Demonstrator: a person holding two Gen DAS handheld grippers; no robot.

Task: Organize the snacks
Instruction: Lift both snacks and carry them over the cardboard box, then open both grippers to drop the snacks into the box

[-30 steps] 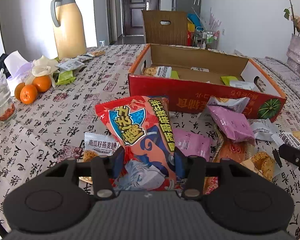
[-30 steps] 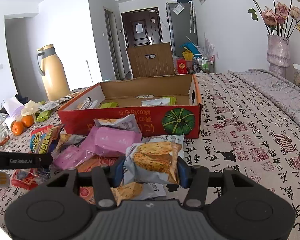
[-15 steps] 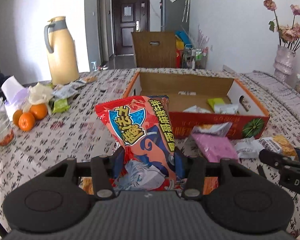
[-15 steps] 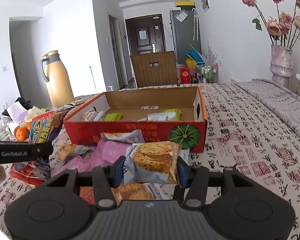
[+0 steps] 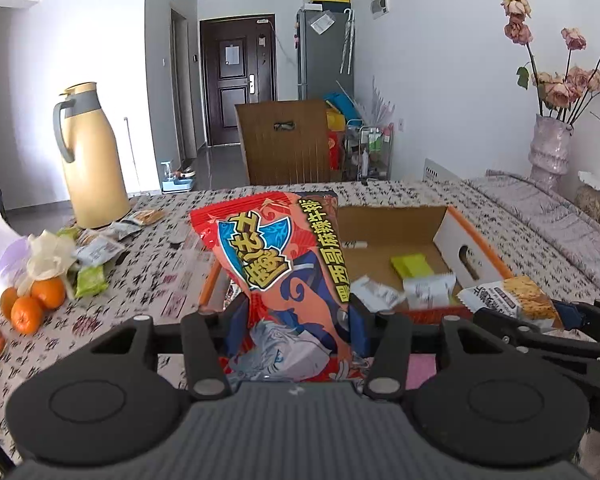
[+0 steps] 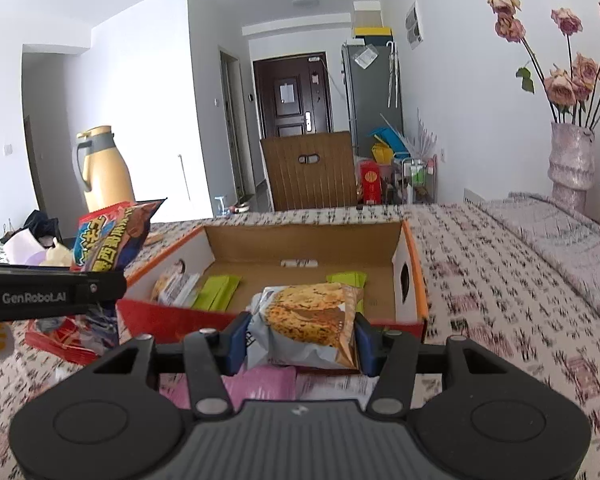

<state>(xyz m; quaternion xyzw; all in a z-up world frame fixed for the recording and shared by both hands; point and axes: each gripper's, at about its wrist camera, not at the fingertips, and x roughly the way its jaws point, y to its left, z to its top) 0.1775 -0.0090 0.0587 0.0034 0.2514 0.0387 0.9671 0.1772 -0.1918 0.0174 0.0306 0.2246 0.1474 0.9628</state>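
Standing at the far left of the table, a tall tan thermos jug with a grey handle (image 5: 94, 160) is seen behind a cluster of small oranges (image 5: 32, 300) and a few loose wrappers on the patterned tablecloth (image 5: 148, 292). Next to the right, the left gripper (image 5: 296, 320) is closed on a large red and blue crinkled snack bag with yellow lettering (image 5: 276, 264), which is held upright between the blue finger pads (image 5: 236, 320) and raised in front of the near left corner of the box. Further right, the shallow red and orange cardboard box with a brown inside (image 6: 414, 280) is seen open on the table; flat green packets (image 6: 216, 292) and a white printed packet (image 6: 176, 286) lie on its floor. Just before the box's near wall, the right gripper (image 6: 300, 338) is clamped on a small grey packet printed with a golden crispy cake (image 6: 312, 316), held above the near edge of the box. Below that packet, a pink wrapper (image 6: 260, 384) lies on the cloth. At the far right, a pale mottled vase of dried pink roses (image 6: 570, 164) is seen by the wall.
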